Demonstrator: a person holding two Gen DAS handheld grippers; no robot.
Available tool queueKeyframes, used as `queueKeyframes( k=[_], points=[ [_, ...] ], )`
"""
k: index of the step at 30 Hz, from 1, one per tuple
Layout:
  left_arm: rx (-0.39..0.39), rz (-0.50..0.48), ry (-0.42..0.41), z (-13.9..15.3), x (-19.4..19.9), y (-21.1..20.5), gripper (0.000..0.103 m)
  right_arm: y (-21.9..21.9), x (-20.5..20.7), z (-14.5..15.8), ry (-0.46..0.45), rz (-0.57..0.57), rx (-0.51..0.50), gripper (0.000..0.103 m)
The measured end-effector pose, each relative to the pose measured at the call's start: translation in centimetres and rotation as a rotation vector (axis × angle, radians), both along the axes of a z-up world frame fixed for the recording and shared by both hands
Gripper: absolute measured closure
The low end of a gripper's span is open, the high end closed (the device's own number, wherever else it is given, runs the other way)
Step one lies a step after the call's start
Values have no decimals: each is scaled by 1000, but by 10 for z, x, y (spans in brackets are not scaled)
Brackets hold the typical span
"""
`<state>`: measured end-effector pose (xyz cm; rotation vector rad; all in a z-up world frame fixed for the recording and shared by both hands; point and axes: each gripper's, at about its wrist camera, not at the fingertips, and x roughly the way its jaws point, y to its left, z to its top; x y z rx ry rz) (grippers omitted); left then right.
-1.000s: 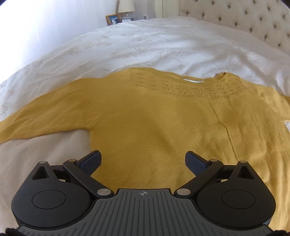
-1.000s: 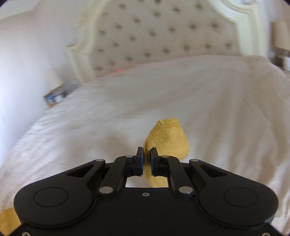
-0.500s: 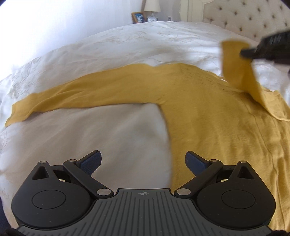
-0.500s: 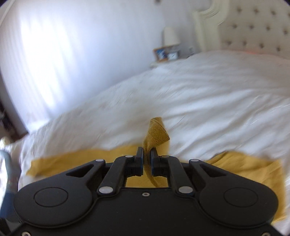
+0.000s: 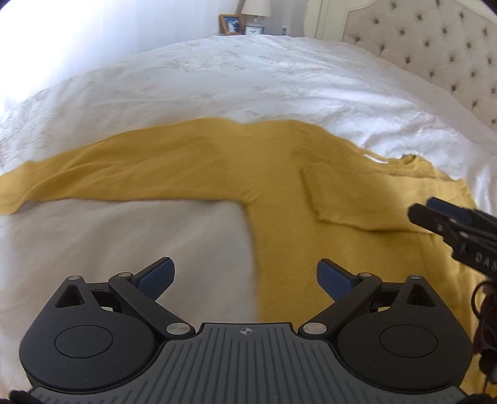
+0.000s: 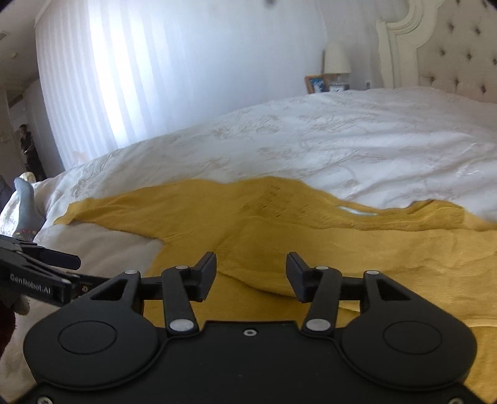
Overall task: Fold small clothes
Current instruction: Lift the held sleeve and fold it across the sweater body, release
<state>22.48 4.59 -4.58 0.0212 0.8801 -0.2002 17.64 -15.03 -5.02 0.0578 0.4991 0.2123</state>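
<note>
A mustard-yellow knit sweater (image 5: 310, 236) lies flat on the white bed; it also shows in the right wrist view (image 6: 310, 242). One sleeve (image 5: 108, 174) stretches out to the left. The other sleeve (image 5: 357, 195) lies folded across the chest. My left gripper (image 5: 245, 275) is open and empty, low over the sweater's left side edge. My right gripper (image 6: 251, 276) is open and empty just above the folded sleeve (image 6: 388, 264); its fingers (image 5: 435, 214) show at the right edge of the left wrist view. The left gripper's tip (image 6: 46, 258) shows at the left of the right wrist view.
The white embroidered bedspread (image 5: 248, 87) covers the bed beyond the sweater. A tufted headboard (image 5: 435, 40) stands at the far right. A nightstand with a lamp and a picture frame (image 5: 231, 23) stands behind the bed. Bright curtains (image 6: 155, 77) hang at the left.
My right gripper carried the sleeve across the sweater, laid it on the chest and opened. My left gripper stayed open and swung left toward the outstretched sleeve.
</note>
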Motion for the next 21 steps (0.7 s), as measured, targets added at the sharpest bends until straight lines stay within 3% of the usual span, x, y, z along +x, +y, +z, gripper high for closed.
queueKeyframes(
  k=[2,5,8,10,12,15,21],
  points=[
    [2,-31,9,0,8,-15,15,-19,-12,-2,-67,-54,-14,45],
    [13,-64,18,-4,23,-36,17,-39,-26,-6,-137,-133,-68,44],
    [1,-74,38,-10,36,-54,23,-40,-20,7,-155,-128,-210,44],
    [-19,-81,63,-14,46,-63,25,-43,-23,14,-221,-127,-257,41],
    [-28,-79,70,-17,54,-70,25,-57,-23,14,-228,-140,-194,36],
    [-57,-56,87,-23,65,-74,28,-72,-18,14,-196,-168,-157,36],
    [-140,-26,147,-35,86,-79,37,-114,-23,32,-219,-304,-48,36]
  ],
)
